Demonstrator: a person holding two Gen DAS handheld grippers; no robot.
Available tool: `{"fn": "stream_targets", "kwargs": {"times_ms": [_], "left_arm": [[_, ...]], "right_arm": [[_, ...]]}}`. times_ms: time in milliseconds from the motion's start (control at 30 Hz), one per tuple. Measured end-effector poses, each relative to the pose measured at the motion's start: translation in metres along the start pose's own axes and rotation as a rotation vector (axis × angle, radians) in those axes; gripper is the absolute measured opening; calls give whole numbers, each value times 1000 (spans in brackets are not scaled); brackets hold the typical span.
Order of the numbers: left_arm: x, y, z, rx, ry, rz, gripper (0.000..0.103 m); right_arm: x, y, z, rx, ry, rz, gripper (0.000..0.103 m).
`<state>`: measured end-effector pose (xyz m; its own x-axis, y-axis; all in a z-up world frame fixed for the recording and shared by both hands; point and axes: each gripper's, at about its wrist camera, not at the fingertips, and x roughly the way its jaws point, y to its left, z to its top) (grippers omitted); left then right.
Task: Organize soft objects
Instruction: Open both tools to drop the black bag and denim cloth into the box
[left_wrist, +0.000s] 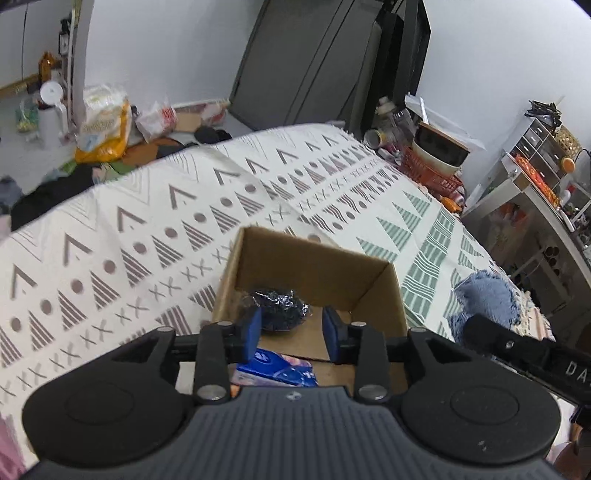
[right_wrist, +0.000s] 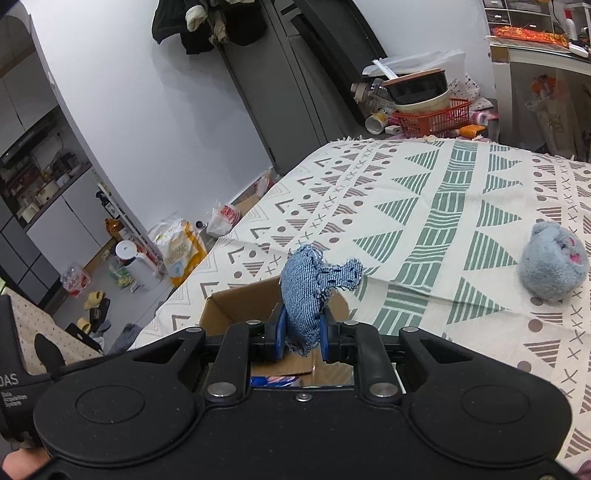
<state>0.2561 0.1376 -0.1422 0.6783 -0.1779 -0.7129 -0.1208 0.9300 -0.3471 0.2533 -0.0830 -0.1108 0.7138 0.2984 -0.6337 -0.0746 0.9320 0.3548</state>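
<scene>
- Left wrist view: left gripper (left_wrist: 291, 334) hangs over an open cardboard box (left_wrist: 314, 266) that sits on a bed covered with a patterned cream spread (left_wrist: 147, 221).
- Its blue pads (left_wrist: 254, 332) stand well apart, nothing between them; gripper is empty.
- Inside the box: a dark blue shiny scrunched bundle (left_wrist: 279, 308) against the far part of the floor, and a blue printed packet (left_wrist: 277, 371) nearer the camera, partly hidden by the gripper body.
- Same view, right edge: a frayed denim soft toy (left_wrist: 487, 299) shows beyond the box's right wall, with the black body of the other gripper in front of it.
- Right wrist view: right gripper (right_wrist: 301, 338) has its pads closed on the lower part of the denim soft toy (right_wrist: 306, 291); the toy stands upright between them, frayed edges and dark stitching visible, a flap sticking out to the right.
- The held toy sits above the near edge of the cardboard box (right_wrist: 229, 302); whether it is over the opening or just beside it, cannot tell.
- A grey plush toy (right_wrist: 554, 269) with pink marks lies on the spread (right_wrist: 424, 221), well apart to the right of the box.
- Beyond the bed's far edge: a red basket (right_wrist: 436, 118) holding stacked bowls.
- Floor to the left: bags, a white canister, yellow slippers.
</scene>
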Motion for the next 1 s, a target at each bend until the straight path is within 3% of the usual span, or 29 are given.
{"fn": "stream_targets", "kwargs": {"times_ms": [167, 333, 500, 733, 933, 1000], "left_arm": [[-10, 2, 3, -15, -15, -9, 42], [-17, 0, 3, -9, -26, -15, 45], [-23, -2, 3, 8, -52, -6, 55], [-26, -12, 1, 34, -55, -4, 62], [-27, -28, -5, 93, -58, 13, 66], [-27, -33, -7, 101, -53, 3, 66]], "right_arm": [[0, 7, -4, -16, 18, 11, 19], [1, 16, -5, -40, 39, 42, 26], [-5, 10, -1, -40, 27, 20, 49], [-18, -7, 0, -36, 20, -5, 51], [-28, -28, -4, -52, 36, -34, 61], [-33, -36, -5, -57, 37, -39, 70]]}}
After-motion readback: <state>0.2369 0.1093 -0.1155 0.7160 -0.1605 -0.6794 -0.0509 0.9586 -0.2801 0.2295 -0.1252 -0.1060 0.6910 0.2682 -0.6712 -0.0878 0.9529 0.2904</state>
